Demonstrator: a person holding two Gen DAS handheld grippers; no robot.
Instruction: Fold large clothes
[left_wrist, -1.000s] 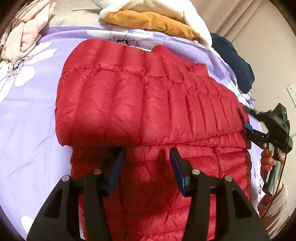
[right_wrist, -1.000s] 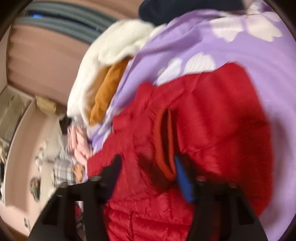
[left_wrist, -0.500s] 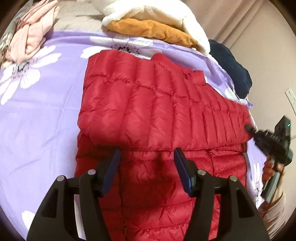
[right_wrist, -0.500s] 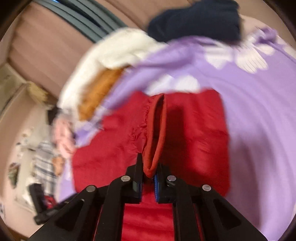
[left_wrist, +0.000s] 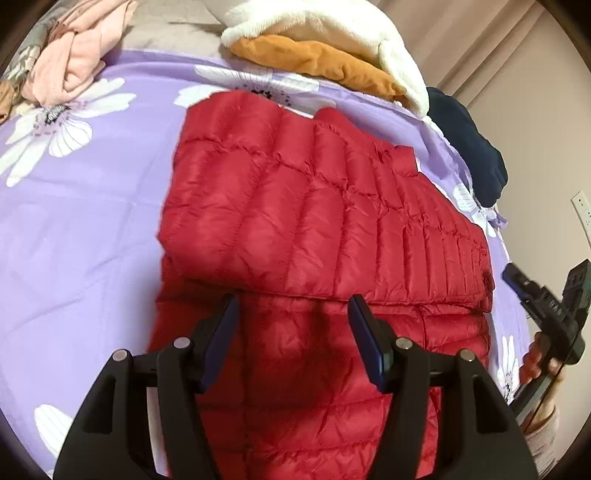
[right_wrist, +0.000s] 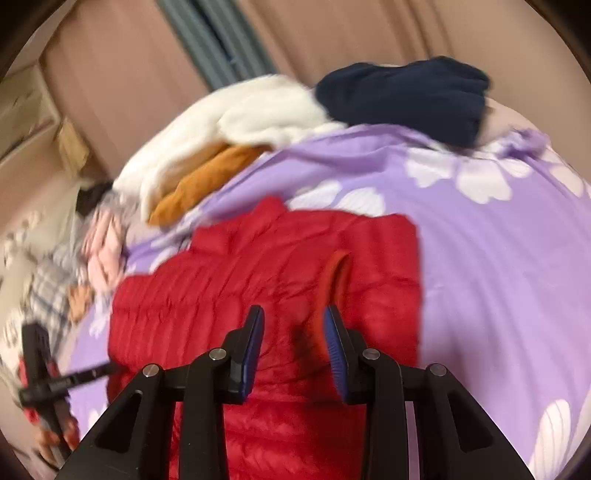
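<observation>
Two tools are in our hands above a red quilted down jacket (left_wrist: 325, 229) that lies on the bed's purple sheet printed with white flowers (left_wrist: 81, 229). Our left tool (left_wrist: 293, 321) hovers over the jacket at six o'clock in its view, its jaws apart with nothing between them, just short of the folded edge. Our right tool (right_wrist: 293, 325) is opening, its blue pads (right_wrist: 334, 343) clear of the cloth; the jacket's cuff (right_wrist: 334, 273) lies just beyond them at twelve o'clock. At the bed's far side, around twelve to two o'clock from the jacket, sit a white fleece garment over an orange one (left_wrist: 321, 62) and a dark navy garment (left_wrist: 465, 147).
</observation>
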